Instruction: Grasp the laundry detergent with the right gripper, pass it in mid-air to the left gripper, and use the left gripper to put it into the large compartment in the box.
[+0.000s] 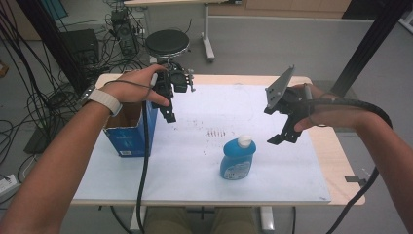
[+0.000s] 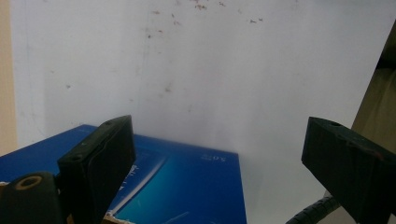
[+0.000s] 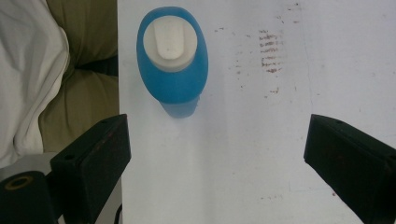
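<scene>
- Lab room, grey floor, cable tangle and a black stool (image 1: 167,42) behind the bench. Work surface: table (image 1: 336,156) with a wooden top, covered by a white sheet (image 1: 195,170) with faint brown scuffs.
- Blue bottle (image 1: 236,159) with a white flip cap (image 1: 246,141) stands upright near the middle front of the sheet, apart from everything else. Open blue cardboard box (image 1: 131,134) stands at the sheet's left edge.
- Right gripper (image 1: 287,132): jaws wide apart, holding nothing, raised above the sheet just right of the bottle and not touching it. Its own view looks down on the cap (image 3: 169,43).
- Left gripper (image 1: 168,113): jaws wide apart, empty, in the air just beside the box's top edge (image 2: 187,154).
- Handling judgement: the bottle looks like stiff, smooth plastic, probably slippery; the body is oval, so the narrow sides of the mid-body below the shoulder offer the better hold. The cap is too small and tapered. Weight depends on fill.
- Not resolvable: fill level through the tinted plastic, label text, box contents. The person's lap shows past the table edge in the right gripper view.
</scene>
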Motion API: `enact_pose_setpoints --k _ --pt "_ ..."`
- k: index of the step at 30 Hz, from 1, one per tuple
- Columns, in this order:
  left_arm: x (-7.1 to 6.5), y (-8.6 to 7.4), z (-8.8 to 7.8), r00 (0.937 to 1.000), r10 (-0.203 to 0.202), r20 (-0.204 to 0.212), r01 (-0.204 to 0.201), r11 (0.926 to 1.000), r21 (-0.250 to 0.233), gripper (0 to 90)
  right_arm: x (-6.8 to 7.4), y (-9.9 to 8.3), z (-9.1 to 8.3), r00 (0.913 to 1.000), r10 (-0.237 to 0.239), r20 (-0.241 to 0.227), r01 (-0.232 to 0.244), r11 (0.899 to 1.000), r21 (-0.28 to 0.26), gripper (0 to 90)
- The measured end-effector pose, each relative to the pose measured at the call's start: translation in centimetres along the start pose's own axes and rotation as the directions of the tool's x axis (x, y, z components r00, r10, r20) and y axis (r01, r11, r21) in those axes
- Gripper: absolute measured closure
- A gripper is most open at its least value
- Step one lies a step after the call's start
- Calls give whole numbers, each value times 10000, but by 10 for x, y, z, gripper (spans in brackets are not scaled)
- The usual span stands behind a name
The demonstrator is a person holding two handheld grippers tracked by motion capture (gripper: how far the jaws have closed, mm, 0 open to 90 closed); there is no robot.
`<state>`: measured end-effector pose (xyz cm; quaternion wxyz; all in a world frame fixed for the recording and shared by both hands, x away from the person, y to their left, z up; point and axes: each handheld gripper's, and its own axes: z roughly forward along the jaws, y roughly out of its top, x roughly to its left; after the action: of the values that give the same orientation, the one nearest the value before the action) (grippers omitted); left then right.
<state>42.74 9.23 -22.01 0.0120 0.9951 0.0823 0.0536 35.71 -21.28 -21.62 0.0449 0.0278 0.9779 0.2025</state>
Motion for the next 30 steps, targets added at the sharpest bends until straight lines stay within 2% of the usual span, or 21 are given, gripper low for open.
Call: enact_pose_setpoints --k 16,30 --pt "-1 0 1 9999 -63 -83 63 10000 -26 103 -1 -4 2 9999 -158 -14 158 9998 -105 70" --pt "-2 0 4 9998 -164 -82 163 9998 -102 103 -1 -10 11 9998 -138 -175 132 9993 -343 71"
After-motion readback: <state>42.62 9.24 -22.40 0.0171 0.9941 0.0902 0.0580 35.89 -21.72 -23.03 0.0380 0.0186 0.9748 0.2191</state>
